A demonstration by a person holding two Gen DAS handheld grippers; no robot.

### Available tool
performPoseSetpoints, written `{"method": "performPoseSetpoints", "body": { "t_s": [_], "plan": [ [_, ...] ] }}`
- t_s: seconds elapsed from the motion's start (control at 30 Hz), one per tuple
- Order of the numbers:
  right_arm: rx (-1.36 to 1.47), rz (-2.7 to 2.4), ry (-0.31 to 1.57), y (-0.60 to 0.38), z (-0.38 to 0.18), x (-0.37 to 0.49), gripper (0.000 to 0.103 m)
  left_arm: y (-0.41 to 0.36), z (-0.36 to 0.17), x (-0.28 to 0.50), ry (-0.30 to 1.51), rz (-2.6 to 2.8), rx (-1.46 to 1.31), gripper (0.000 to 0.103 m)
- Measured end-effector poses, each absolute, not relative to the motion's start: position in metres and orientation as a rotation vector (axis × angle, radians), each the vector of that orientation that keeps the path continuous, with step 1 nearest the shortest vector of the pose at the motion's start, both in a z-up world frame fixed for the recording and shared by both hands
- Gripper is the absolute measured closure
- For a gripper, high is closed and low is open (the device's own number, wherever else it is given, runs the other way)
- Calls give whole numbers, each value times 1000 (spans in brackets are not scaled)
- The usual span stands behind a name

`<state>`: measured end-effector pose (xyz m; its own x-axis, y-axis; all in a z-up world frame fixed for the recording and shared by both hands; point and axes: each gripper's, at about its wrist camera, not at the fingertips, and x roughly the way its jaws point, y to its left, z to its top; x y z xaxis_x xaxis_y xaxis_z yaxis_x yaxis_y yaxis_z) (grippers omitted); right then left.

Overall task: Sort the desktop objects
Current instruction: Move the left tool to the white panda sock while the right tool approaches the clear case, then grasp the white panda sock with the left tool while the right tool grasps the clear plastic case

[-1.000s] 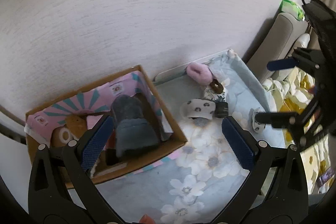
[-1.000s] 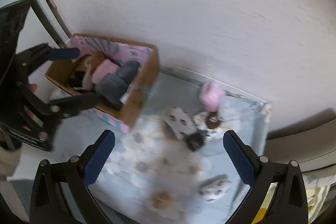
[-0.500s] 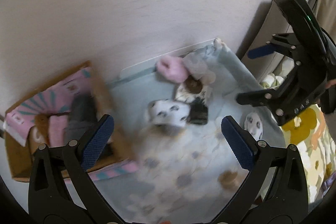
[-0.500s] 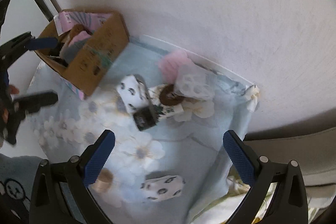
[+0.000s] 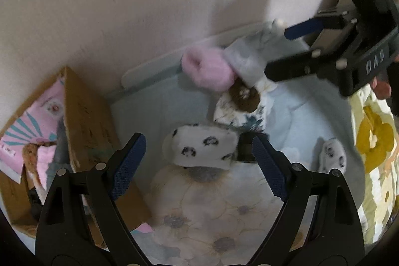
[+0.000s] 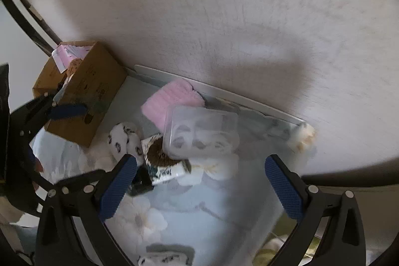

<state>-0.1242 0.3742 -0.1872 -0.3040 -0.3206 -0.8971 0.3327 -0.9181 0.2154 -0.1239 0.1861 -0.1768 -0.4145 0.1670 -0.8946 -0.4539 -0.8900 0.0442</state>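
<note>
1. Left gripper (image 5: 197,156): jaws spread wide, holding nothing; it hangs over the spotted white sock (image 5: 202,148), which lies between the two blue pads without visibly touching either; judged to be lined up for a pick.
2. Right gripper (image 6: 199,181): jaws spread wide, empty; it is aimed at the clear plastic case (image 6: 202,133); likely the next candidate on that side.
3. Cardboard box (image 5: 84,116): stands at the left end of the desk against the wall; open top, pink patterned lining; soft items already inside, among them something brown and fuzzy and something grey, so it reads as the sorting destination.
4. Central heap, on the floral cloth (image 5: 212,211): pink fluffy item (image 5: 207,71) nearest the wall; the clear case leans over its edge; a brown round piece (image 5: 244,96) rests on a printed white packet (image 5: 239,114); a small black object (image 5: 245,148) lies just beside the spotted sock, partly hidden by the left gripper's right pad.
5. Second spotted sock (image 5: 333,156): lies apart from the heap, near the right edge of the cloth.
6. Edges: wall close behind the heap, a low white ledge along its foot; box wall close to the left pad; cloth drops off at the right towards a yellow-flowered fabric.
7. Open room: bare cloth in front of the heap gives approach space; the black object crowding the sock risks being caught in the same grasp; the two grippers are near each other over the heap.
</note>
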Motion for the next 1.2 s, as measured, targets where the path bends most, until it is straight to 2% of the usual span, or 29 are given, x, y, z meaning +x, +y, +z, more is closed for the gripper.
{"method": "performPoseSetpoints", "body": {
  "t_s": [0.2,0.5,0.77,0.87,0.93,1.07,1.17,1.2],
  "plan": [
    [1553,-2200,-96,379,-210,-143,0,196,-189,-129,576,2355,-1423,16],
    [1531,-2160,-143,379,-227,-154,0,206,-191,-126,671,2351,-1372,16],
    [1506,-2138,-138,375,-232,-155,0,202,-208,-135,574,2291,-1427,16],
    [1502,-2155,-105,372,-233,-156,5,194,-212,-141,441,2261,-1473,23],
    [1502,-2168,-80,373,-233,-155,12,188,-215,-143,353,2232,-1509,25],
    [1504,-2172,-61,375,-234,-153,15,184,-222,-138,305,2180,-1530,29],
    [1506,-2183,-45,373,-235,-152,15,184,-223,-133,293,2164,-1519,40],
    [1507,-2187,-38,372,-235,-152,16,184,-223,-132,280,2156,-1516,48]
  ]
}}
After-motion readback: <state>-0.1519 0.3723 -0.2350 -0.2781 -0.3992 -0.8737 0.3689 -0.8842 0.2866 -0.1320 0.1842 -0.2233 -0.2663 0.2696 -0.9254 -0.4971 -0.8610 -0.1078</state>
